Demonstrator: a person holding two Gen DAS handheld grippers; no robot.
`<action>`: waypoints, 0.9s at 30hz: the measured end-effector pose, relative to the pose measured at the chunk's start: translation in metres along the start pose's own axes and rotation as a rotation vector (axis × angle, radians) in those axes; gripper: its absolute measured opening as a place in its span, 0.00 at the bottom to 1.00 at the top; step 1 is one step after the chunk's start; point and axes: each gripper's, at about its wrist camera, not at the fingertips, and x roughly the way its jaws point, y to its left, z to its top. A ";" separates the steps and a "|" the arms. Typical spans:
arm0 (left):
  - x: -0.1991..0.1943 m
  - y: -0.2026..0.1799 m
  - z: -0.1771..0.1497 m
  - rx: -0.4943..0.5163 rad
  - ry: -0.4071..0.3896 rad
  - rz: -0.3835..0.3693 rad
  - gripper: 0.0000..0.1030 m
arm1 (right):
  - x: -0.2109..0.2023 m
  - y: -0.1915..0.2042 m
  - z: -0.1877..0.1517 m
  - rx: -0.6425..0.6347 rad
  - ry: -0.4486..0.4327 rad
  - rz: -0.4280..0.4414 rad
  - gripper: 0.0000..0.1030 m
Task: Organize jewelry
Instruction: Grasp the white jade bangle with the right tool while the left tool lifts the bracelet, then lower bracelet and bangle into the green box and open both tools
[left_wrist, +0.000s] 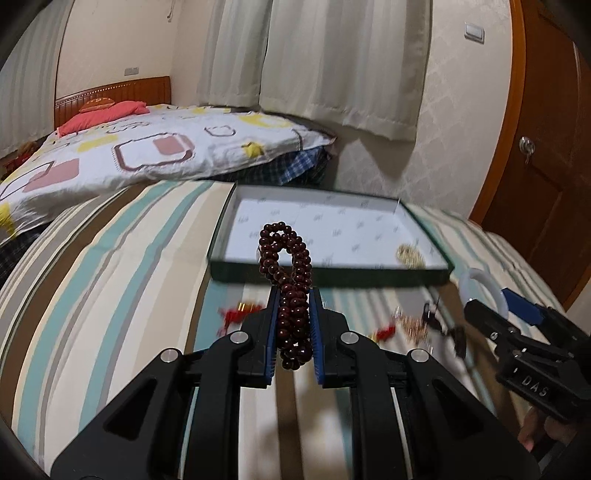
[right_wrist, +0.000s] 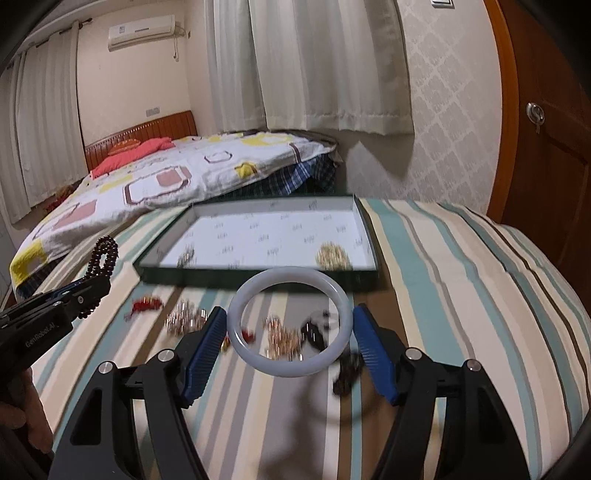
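A home bedroom: quilted bed (right_wrist: 177, 173) (wooden headboard (right_wrist: 147, 131)), curtains (right_wrist: 306, 62), wall air conditioner (right_wrist: 142, 31).

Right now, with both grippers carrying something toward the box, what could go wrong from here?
1. The white bangle sits between wide-spread blue pads of the right gripper, touching only at its rim; a smooth ring could slip out.
2. The dark bead bracelet sticks out in a loose loop above the left gripper and may snag the box wall.
3. Both grippers head to the same box and could collide.
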 end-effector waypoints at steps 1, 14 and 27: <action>0.003 0.000 0.004 0.002 -0.008 0.000 0.15 | 0.005 0.000 0.008 -0.002 -0.009 0.000 0.66; 0.082 -0.009 0.051 0.028 0.001 0.011 0.15 | 0.077 0.002 0.051 -0.017 -0.011 0.015 0.66; 0.164 -0.002 0.052 0.009 0.166 0.017 0.15 | 0.147 -0.005 0.061 -0.006 0.102 0.032 0.66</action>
